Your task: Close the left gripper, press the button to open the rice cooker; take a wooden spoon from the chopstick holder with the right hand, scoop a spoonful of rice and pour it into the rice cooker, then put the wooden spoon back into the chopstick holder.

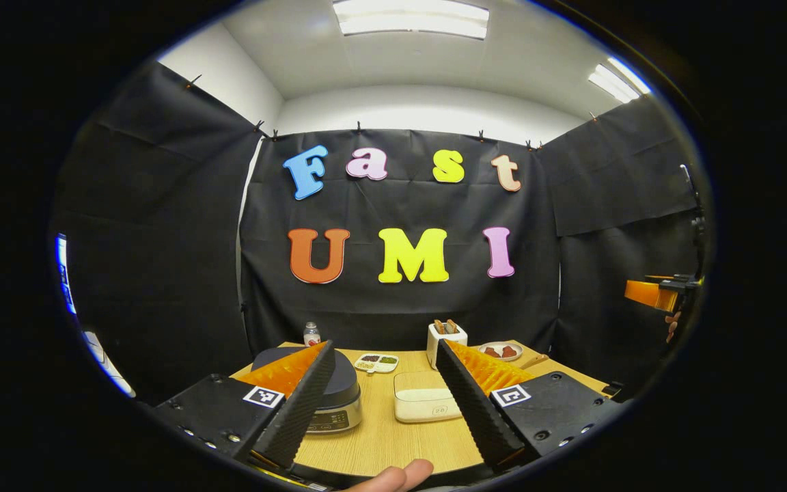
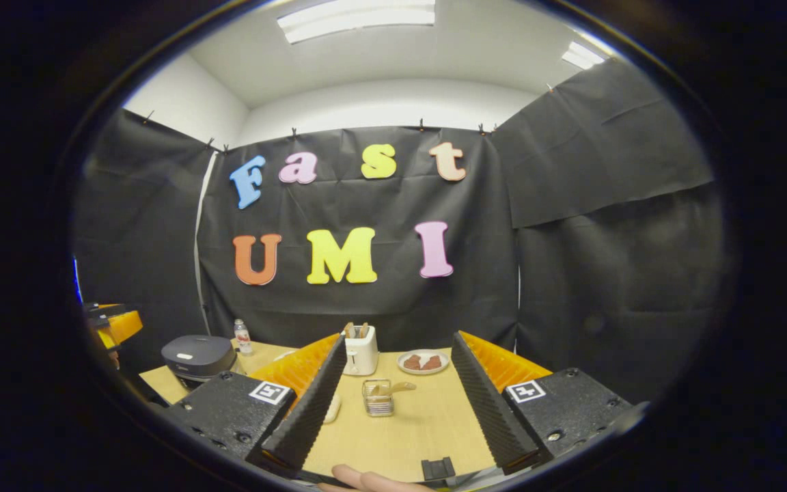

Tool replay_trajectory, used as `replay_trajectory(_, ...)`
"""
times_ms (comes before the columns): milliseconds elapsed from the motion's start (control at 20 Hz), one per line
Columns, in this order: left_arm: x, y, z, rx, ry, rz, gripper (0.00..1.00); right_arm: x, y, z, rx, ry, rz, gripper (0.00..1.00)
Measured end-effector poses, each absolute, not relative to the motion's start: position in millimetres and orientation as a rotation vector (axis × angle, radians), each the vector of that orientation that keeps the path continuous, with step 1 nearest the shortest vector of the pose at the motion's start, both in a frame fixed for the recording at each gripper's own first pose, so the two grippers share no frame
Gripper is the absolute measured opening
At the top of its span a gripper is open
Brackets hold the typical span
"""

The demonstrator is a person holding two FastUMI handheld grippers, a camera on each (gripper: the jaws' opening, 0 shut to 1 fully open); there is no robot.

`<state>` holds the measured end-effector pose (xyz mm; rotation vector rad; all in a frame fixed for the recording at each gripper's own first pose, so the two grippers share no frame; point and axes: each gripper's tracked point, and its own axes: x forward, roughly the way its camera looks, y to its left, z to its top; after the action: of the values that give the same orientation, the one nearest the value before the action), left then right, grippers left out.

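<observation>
Both the left gripper and the right gripper have jaws spread wide, holding nothing. If the left gripper stays open, a finger may miss the button of the rice cooker or slip off.

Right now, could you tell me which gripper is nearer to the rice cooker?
Left. The left gripper hangs open just in front of the rice cooker, whose lid is shut. The right gripper sits farther off, with the cooker well to its left.

The booth is enclosed by black cloth hung on three sides and clipped along its top edge. Above it, white walls and a white ceiling are seen — lit by fluorescent panels at twelve and two o'clock. A light wooden table is set at six o'clock.
</observation>
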<state>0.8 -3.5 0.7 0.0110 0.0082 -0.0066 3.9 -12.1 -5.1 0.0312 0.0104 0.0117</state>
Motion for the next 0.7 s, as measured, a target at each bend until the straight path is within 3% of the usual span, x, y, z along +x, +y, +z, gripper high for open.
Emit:
replay_trajectory(500, 18.1, 15.5, -22.6, 0.027, 0.037, 0.106, 0.95, 25.1, -24.8, -22.7, 0.061, 0.020, 0.044, 0.99)
replay_trajectory(700, 64.7, 39.6, -28.4, 0.012, 0.061, 0.138, 0.86, 38.4, -18.2, -30.7, 0.065, 0.028, 0.079, 0.99)
